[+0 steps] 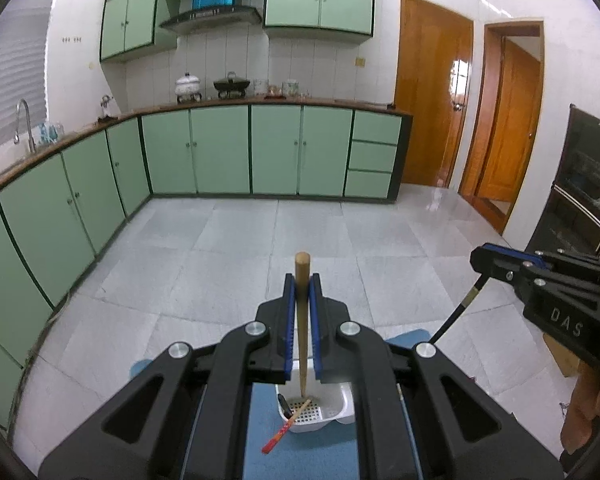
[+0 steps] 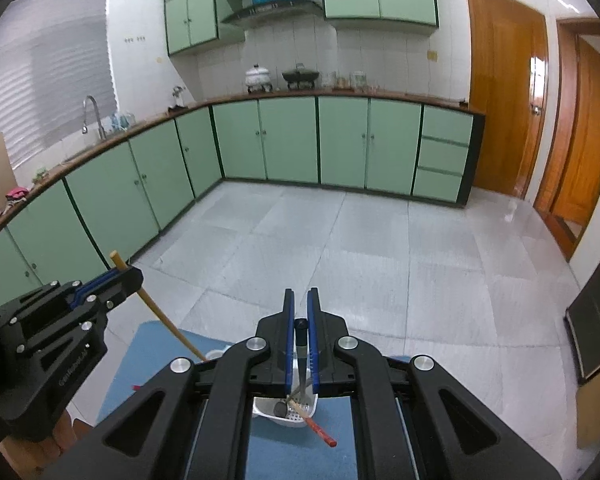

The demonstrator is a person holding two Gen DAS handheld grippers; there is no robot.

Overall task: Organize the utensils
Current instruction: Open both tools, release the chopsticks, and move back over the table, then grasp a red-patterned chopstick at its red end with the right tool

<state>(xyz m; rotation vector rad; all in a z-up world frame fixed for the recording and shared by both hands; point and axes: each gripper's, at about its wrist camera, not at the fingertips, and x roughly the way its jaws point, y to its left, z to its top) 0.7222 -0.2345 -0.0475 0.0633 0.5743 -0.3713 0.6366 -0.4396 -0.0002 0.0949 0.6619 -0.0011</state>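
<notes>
Two handheld grippers carry utensils toward a white basket (image 1: pixel 342 404) on a blue mat (image 1: pixel 300 452) in a green-cabinet kitchen. The left gripper (image 1: pixel 302 280) pinches a wooden stick (image 1: pixel 301 320), its lower end already inside the basket; the right gripper (image 2: pixel 301 294) is clamped on a dark-handled utensil (image 2: pixel 301 340) hanging over it. A red-ended chopstick (image 1: pixel 284 430) already leans there (half out). Next, probably: lower, then release. "DAS" shows on the right gripper's body.
</notes>
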